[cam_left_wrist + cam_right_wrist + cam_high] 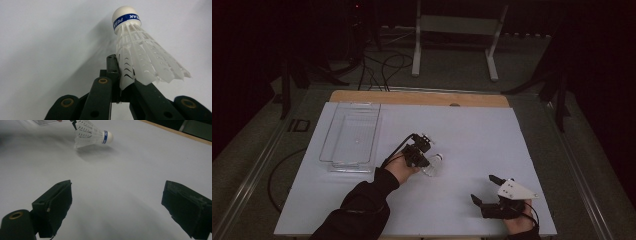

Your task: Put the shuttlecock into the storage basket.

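A white plastic shuttlecock with a white cork and a blue band hangs just above the white table, and my left gripper is shut on the edge of its skirt. From above, the shuttlecock sits right of the left gripper near the table's middle. The right gripper view has the shuttlecock at its top, cork pointing right. My right gripper is open near the front right edge, nothing between its jaws, which stand wide apart in its own view.
A clear plastic tray lies at the back left of the white table top. A wooden strip runs along the far edge. Stand legs and cables are on the floor beyond.
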`<state>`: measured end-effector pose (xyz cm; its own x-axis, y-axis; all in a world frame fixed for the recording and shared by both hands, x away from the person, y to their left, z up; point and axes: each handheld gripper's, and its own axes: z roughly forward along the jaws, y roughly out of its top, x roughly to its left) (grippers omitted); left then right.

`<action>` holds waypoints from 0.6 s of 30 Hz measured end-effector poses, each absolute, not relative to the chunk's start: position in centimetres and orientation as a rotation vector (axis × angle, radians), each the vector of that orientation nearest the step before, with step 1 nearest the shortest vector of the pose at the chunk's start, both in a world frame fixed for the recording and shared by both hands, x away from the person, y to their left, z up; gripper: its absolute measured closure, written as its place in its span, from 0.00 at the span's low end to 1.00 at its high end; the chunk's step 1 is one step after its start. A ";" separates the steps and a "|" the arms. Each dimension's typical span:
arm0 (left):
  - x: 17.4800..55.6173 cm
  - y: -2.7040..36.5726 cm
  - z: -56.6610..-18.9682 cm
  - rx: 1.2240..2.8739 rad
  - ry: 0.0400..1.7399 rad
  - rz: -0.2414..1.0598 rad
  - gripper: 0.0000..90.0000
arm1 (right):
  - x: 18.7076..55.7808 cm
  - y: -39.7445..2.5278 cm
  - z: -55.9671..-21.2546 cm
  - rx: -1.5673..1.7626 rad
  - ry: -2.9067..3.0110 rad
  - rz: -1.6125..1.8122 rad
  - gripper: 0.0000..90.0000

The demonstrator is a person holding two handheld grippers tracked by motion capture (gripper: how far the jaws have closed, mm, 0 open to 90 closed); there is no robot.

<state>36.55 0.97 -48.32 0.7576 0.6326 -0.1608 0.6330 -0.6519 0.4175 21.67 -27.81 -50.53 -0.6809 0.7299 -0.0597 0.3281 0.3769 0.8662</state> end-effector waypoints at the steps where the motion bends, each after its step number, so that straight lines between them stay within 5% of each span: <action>1: 36.5 1.0 -48.2 2.493 0.958 -0.012 1.00 | 21.7 -27.8 -50.5 0.913 2.205 1.240 0.11; 18: 35.7 1.1 -46.0 2.565 0.870 -0.015 1.00 | 21.6 -27.9 -50.5 0.917 2.197 1.241 0.11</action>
<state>35.74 1.10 -46.03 0.8031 0.5780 -0.1451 0.5827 -0.7106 0.3943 21.63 -27.87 -50.50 -0.6762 0.7342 -0.0615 0.3261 0.3731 0.8686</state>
